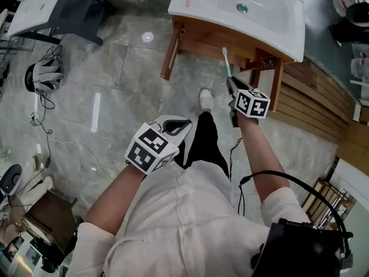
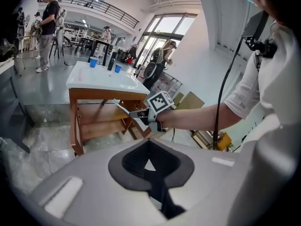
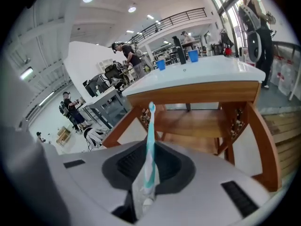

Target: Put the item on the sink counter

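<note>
A teal and white toothbrush (image 3: 150,145) stands upright between the jaws of my right gripper (image 3: 148,169), which is shut on its handle. In the head view the right gripper (image 1: 230,86) holds the toothbrush (image 1: 226,62) in front of the wooden stand, just below the white sink counter (image 1: 202,7). The counter (image 3: 207,72) lies ahead and higher in the right gripper view. My left gripper (image 1: 177,126) hangs lower and to the left, shut with nothing in it (image 2: 149,147). The left gripper view also shows the right gripper (image 2: 137,115) with the toothbrush (image 2: 120,107).
Two blue cups (image 3: 161,64) (image 3: 193,55) and a dark bottle (image 3: 176,44) stand on the counter. A grey desk (image 1: 40,4) is at far left, with cables and a headset (image 1: 45,73) on the floor. Wooden slats (image 1: 314,105) lie to the right. People stand in the background.
</note>
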The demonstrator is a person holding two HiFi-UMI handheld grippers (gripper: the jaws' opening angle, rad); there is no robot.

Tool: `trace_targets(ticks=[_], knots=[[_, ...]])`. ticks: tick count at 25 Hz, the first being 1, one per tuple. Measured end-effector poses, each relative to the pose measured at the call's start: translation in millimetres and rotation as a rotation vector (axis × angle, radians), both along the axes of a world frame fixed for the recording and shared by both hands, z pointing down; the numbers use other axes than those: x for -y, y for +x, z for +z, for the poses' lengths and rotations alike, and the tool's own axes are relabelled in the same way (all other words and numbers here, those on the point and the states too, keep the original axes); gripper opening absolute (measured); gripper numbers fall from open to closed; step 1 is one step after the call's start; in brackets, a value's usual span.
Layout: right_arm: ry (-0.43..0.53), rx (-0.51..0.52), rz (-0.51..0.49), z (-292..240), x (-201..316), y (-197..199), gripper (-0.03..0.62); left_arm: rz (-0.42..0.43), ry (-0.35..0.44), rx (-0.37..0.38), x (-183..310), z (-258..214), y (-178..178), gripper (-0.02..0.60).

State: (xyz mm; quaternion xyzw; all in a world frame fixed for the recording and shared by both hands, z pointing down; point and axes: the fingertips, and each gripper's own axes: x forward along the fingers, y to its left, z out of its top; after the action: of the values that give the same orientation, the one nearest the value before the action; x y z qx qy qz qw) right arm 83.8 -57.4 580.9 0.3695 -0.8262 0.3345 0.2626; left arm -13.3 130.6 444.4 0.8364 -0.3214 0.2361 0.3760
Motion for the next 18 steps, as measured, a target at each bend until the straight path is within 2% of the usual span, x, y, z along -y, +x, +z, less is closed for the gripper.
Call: trace_targets(ticks=[9, 18], knots=[[-0.068, -0.035, -0.015, 111, 41, -36, 0.054, -0.063, -0.057, -0.008, 33, 64, -1, 0.005], [-0.102, -0.078, 0.003, 195, 114, -57, 0.054, -0.097, -0.104, -0.015, 82, 110, 10, 0.005]])
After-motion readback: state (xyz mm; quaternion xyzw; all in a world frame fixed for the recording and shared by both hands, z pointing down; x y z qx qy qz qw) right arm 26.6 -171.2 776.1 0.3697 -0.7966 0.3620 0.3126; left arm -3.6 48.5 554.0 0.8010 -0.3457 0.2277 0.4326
